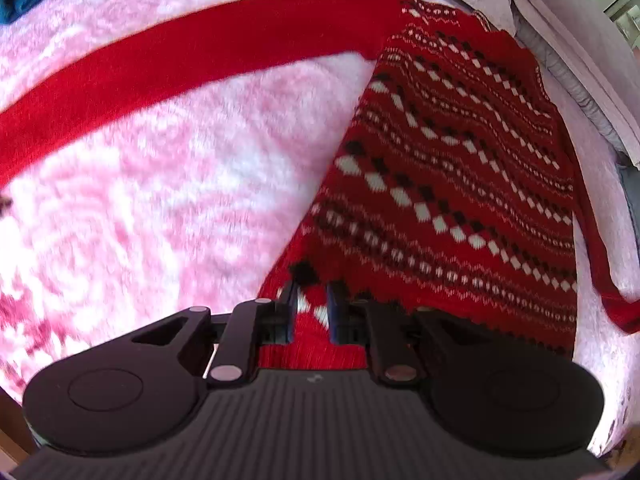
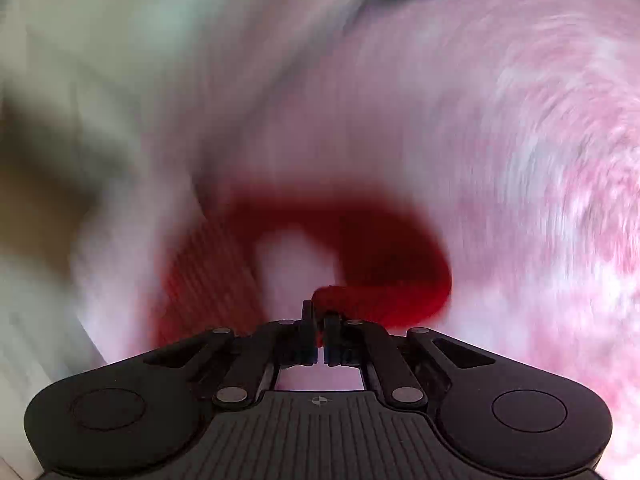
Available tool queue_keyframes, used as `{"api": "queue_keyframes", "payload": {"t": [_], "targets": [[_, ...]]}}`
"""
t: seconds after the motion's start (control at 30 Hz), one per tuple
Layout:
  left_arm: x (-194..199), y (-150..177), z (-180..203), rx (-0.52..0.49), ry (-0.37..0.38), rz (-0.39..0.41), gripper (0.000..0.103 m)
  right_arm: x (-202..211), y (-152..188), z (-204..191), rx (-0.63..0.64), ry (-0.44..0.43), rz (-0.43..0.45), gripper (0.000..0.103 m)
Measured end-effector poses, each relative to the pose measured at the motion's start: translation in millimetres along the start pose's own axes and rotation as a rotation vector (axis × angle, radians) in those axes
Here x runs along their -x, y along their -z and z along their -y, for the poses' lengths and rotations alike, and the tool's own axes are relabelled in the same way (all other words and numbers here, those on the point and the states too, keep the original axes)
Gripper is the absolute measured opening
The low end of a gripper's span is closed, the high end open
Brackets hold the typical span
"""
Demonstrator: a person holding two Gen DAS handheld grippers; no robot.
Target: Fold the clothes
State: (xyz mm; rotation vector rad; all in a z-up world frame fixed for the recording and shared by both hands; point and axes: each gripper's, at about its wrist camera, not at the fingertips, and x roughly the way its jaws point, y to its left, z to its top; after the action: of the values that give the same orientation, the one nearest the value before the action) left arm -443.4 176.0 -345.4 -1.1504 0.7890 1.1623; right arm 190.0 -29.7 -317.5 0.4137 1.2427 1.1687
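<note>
Left wrist view: left gripper (image 1: 312, 300) pinches the red patterned sweater (image 1: 460, 168) hem on the pink blanket (image 1: 160, 200); right gripper (image 2: 319, 320) clamps its red sleeve (image 2: 384, 276).

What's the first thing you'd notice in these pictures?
A big red sweater with white and black diamonds lies on a fluffy pink blanket, one long plain sleeve stretched out to the left. The left tongs pinch its near edge. In the blurry right view, the right tongs pinch red knit too.
</note>
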Motion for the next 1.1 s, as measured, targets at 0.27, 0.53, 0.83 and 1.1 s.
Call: {"api": "queue_keyframes", "payload": {"t": [0.27,0.53,0.83,1.1], "targets": [[-2,-20,22,-0.015,0.004,0.033,0.012,57,-109,52,-0.369,0.182,0.484,0.068],[-12,-23,33,-0.006,-0.029,0.015,0.012,-17,-59,72,-0.233,0.241,0.162,0.068],[-6,-30,18,0.062,-0.066,0.058,0.012,-91,-98,111,-0.238,0.418,0.148,0.004],[5,-14,-27,0.202,-0.122,0.105,0.015,-69,-107,102,-0.098,0.631,0.164,0.005]]}}
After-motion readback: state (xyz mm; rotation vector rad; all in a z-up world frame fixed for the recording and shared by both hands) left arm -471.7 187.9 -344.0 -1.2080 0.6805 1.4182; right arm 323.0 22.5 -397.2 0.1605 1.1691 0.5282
